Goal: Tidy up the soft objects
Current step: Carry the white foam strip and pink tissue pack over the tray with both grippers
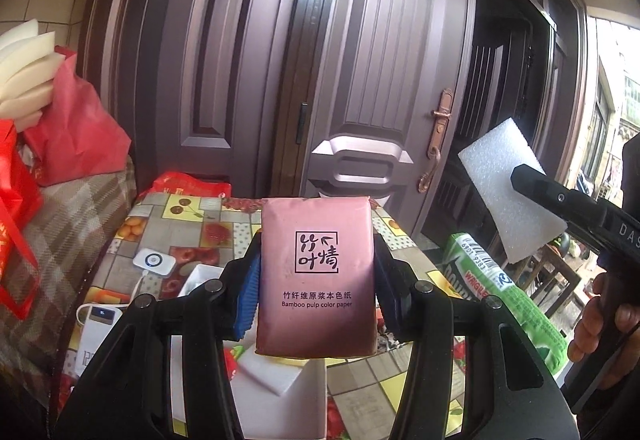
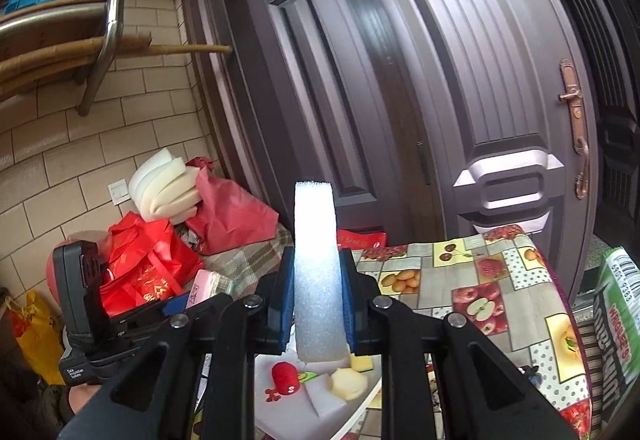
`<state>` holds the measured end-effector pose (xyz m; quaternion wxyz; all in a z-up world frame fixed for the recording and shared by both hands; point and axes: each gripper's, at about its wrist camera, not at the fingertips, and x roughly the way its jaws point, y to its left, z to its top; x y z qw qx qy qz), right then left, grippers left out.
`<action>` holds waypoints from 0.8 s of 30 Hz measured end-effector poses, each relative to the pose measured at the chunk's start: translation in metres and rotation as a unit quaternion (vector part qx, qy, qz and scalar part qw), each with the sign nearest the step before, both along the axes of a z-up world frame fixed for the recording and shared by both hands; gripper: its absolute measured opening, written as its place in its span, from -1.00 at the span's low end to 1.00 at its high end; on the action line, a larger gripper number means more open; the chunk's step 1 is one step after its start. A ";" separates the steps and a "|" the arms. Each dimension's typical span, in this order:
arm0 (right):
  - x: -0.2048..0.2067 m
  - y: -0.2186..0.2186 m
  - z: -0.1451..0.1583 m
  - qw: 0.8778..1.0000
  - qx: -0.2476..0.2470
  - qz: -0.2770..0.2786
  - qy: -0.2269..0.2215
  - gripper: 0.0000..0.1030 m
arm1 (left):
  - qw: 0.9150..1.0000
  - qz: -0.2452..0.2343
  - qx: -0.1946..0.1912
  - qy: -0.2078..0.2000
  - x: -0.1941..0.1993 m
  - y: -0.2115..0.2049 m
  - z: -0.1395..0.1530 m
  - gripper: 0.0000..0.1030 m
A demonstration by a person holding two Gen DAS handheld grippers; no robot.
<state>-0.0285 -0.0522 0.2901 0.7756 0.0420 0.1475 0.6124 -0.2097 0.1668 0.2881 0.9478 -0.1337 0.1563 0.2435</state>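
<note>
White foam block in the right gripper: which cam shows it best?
Left wrist view: the white foam block shows its broad face, clamped at one end. Right wrist view gives only its narrow edge between the pads.

The left gripper point(image 1: 316, 280) has glossy black plastic arms with long cut-out slots, round metal pivot screws at the joints, and ribbed blue pads on the inside of its fingers. The right gripper point(image 2: 316, 304) has the same black arms, silver pivot screws and blue pads. From the side it shows a long black body with one small round screw, pale letters "DAS" and a pistol-like handle, and the hand point(image 1: 600, 324) around it wears no glove.
</note>
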 end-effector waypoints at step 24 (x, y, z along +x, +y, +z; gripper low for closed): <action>-0.013 0.037 -0.016 0.999 -0.045 0.021 0.000 -0.63 | 1.000 0.016 -0.023 -0.005 -0.005 0.035 -0.012 -0.04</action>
